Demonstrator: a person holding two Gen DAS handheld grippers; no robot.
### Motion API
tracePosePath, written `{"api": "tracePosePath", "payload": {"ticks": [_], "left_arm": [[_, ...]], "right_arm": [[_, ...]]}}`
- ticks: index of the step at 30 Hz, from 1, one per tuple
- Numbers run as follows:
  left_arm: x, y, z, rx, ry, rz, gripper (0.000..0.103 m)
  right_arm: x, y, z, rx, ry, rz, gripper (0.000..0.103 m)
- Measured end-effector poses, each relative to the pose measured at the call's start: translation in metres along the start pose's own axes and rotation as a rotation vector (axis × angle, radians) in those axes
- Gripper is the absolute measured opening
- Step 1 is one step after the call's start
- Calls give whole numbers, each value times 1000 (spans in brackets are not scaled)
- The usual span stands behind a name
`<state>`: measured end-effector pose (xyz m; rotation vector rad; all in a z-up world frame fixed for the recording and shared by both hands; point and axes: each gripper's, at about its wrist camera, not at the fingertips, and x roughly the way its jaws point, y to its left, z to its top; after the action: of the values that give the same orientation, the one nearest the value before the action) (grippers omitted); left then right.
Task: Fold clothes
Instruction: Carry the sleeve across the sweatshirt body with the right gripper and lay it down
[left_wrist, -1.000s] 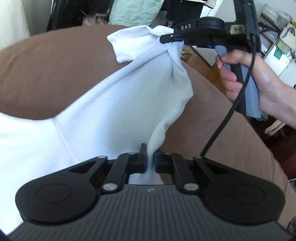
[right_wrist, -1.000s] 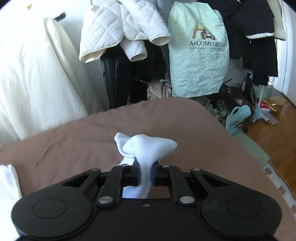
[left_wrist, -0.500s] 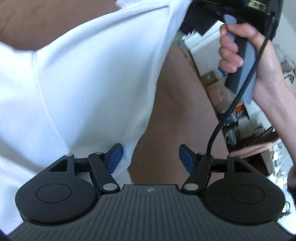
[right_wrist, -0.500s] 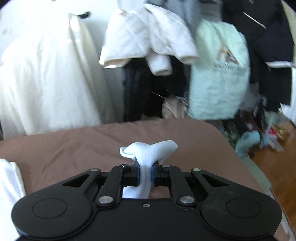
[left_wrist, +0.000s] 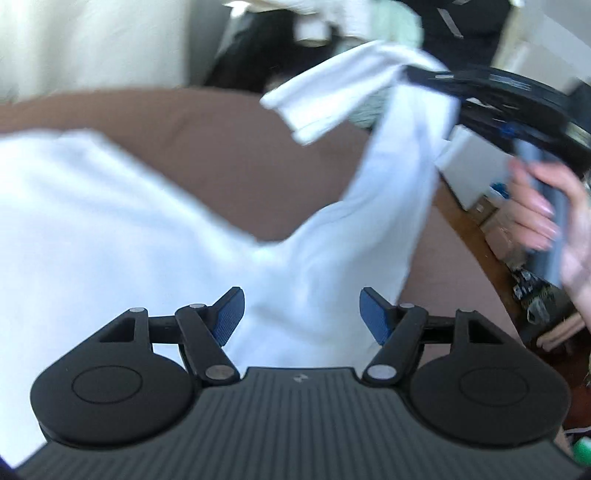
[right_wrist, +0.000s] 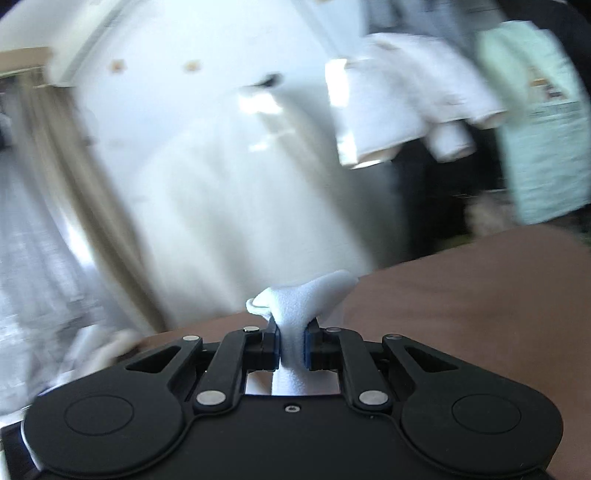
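White garment (left_wrist: 122, 221) is lying across the brown surface (left_wrist: 229, 147), filling the left and centre of the left wrist view. One part of it is rising toward the upper right of that frame, where a cuffed sleeve end (left_wrist: 325, 99) is hanging free above the surface.

Left gripper (left_wrist: 302, 314) is sitting at the lower centre of its frame with its jaws standing wide apart. The blue pads (left_wrist: 231, 312) are pressing on nothing; the garment is showing in the gap between them, lying beyond the fingers rather than gripped.

Right gripper (right_wrist: 293, 345) is sitting at the lower centre of the right wrist view. Its jaws are clamping a bunched fold of the white garment (right_wrist: 299, 306), and the fabric is flaring out above the fingers. In the left wrist view the same tool (left_wrist: 491, 96) is appearing at the upper right, with a hand (left_wrist: 546, 218) wrapping around its grey handle at the right edge.

Both frames are showing motion blur. Hanging clothes (right_wrist: 413, 99) are occupying the upper right of the right wrist view, and a pale curtain (right_wrist: 221, 177) is filling its centre.
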<state>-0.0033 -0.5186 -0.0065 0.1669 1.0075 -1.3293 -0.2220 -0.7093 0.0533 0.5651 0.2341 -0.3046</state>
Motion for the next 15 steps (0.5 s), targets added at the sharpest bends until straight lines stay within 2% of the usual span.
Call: {"api": "tracePosePath", "payload": {"ticks": [2, 4, 6, 10, 12, 14, 15], "left_arm": [[-19, 17, -14, -35, 32, -5, 68], [-33, 26, -28, -55, 38, 5, 69], [-44, 23, -38, -94, 1, 36, 69], [-86, 47, -57, -223, -141, 75, 69], [-107, 50, -77, -180, -203, 177, 69], [-122, 47, -95, -156, -193, 269, 71], [-128, 49, -103, -199, -167, 292, 71]], "right_arm": [[-4, 22, -10, -9, 20, 64, 13], [-3, 38, -18, -40, 49, 85, 13], [-1, 52, -26, -55, 86, 131, 13], [-9, 81, -54, -60, 151, 271, 14], [-10, 98, -84, -64, 238, 353, 18], [-1, 113, -120, -126, 409, 386, 24], [1, 117, -135, -158, 476, 379, 31]]}}
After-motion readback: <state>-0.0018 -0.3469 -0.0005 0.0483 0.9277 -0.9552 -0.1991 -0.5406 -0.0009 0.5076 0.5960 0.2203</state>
